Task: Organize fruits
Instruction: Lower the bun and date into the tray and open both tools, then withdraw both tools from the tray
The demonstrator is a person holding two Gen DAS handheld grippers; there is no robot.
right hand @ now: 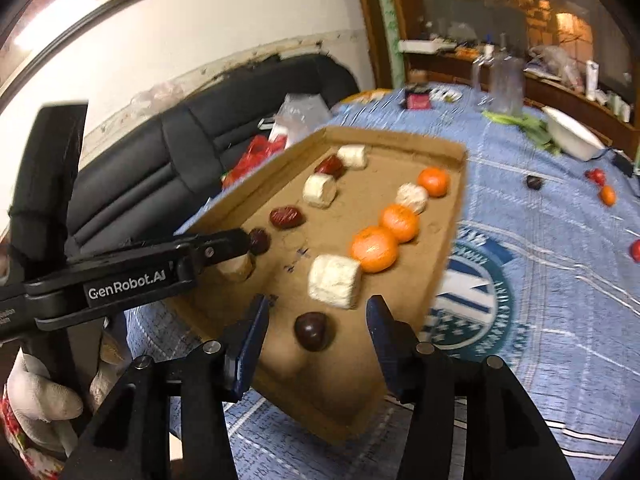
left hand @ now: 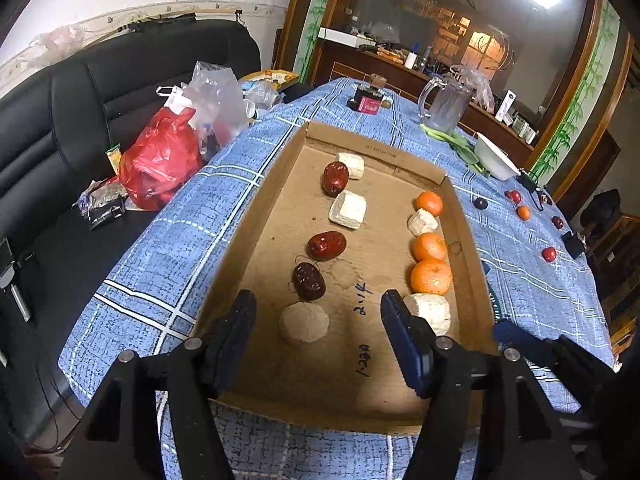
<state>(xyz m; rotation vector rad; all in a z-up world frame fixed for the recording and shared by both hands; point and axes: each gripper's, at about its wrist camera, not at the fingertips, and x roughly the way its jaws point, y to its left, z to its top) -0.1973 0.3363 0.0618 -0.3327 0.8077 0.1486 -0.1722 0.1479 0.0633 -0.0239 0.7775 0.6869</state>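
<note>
A cardboard tray (left hand: pixel 256 236) on the blue checked table holds two rows of fruit. The left row has red dates (left hand: pixel 327 245) and pale chunks (left hand: pixel 347 208). The right row has three oranges (left hand: pixel 431 277) and pale chunks (left hand: pixel 429 307). My left gripper (left hand: pixel 316 312) is open above a round pale piece (left hand: pixel 304 323) at the tray's near end. My right gripper (right hand: pixel 316 320) is open around a dark round fruit (right hand: pixel 314 331) lying in the tray (right hand: pixel 436 264), not touching it. The left gripper also shows in the right wrist view (right hand: pixel 240 248).
Loose small fruits (left hand: pixel 549 254) lie on the cloth right of the tray. A glass pitcher (left hand: pixel 446 104), a white bowl (left hand: pixel 496 158) and a small jar (left hand: pixel 368 100) stand at the far end. A black sofa (left hand: pixel 80 112) with plastic bags (left hand: pixel 160 160) is on the left.
</note>
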